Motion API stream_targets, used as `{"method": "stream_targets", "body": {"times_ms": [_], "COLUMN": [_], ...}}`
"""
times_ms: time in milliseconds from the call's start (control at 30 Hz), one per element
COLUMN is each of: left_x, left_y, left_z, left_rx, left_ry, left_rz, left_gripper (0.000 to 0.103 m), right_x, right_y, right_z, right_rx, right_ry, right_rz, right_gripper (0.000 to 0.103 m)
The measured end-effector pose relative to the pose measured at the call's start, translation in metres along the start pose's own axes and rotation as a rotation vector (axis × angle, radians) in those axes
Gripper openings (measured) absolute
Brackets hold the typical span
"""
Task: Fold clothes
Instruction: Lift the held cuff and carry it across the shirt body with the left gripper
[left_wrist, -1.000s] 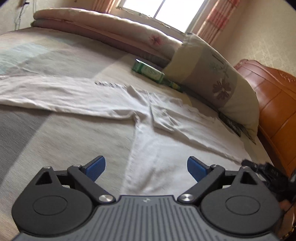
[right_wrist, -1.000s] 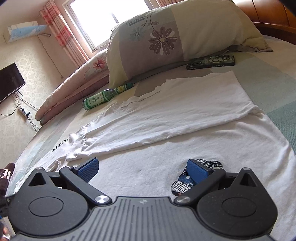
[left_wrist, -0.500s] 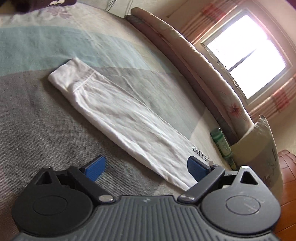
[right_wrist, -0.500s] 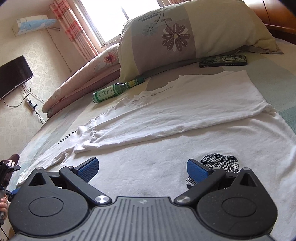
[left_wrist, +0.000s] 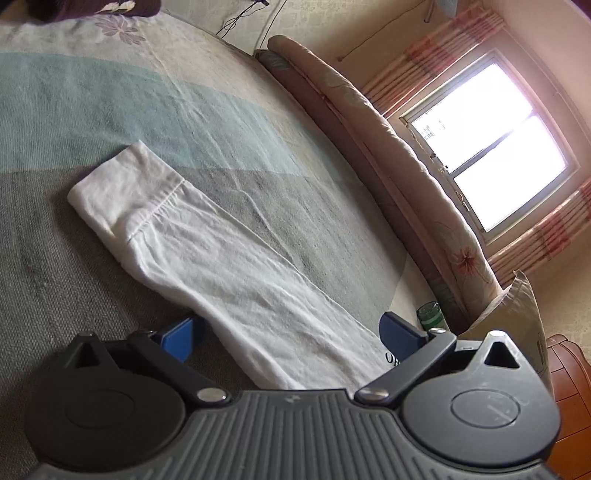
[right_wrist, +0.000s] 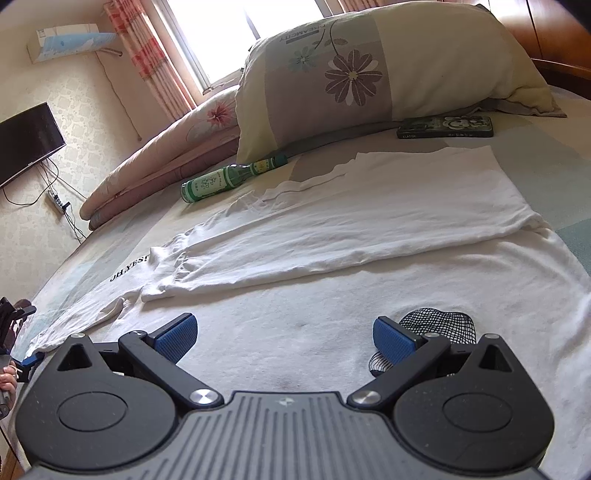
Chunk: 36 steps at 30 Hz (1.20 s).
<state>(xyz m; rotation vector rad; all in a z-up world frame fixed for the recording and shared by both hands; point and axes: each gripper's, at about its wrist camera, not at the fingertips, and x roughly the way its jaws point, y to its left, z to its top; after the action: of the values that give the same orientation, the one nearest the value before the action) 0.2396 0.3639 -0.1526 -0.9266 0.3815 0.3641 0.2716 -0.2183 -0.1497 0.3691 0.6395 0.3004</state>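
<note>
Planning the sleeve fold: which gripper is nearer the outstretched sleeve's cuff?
Left. The left gripper straddles that sleeve, cuff ahead; the right gripper hovers over the shirt body.

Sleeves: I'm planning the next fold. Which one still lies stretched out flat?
The sleeve ahead of the left gripper, cuff far out on the bedspread. The other sleeve is already folded across the shirt body.
</note>
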Motion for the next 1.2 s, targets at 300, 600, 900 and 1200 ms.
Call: {"method": "stream_targets", "body": {"times_ms": [300,600,900,1200], "left_x": [0.01,0.033,0.024,0.017], "left_y": [0.001,-0.001,-0.008,-0.051], "left_z": [0.011,0.025,0.025,0.026], "left_rx": [-0.079,-0.078,-0.103,-0.007], "left_ry": [-0.026,-0.058,-0.101,-0.079], "left_rz": [-0.002,0.025,-0.008,-0.06], "left_gripper": [0.1,0.101,0.101,0.101], "right_x": [-0.001,0.0,-0.001,-0.002], "right_y": [-0.002,-0.001,-0.001,0.012], "right_z": [0.001,0.001,0.002,0.001], "right_rx": [0.013,-0.001,0.015,-0.053], "right_ry": [-0.007,-0.011,-0.005,-0.008], "right_rz": [-0.007,-0.014,0.018,0.039], "right_gripper": [0.103,0.103,0.103,0.103]}}
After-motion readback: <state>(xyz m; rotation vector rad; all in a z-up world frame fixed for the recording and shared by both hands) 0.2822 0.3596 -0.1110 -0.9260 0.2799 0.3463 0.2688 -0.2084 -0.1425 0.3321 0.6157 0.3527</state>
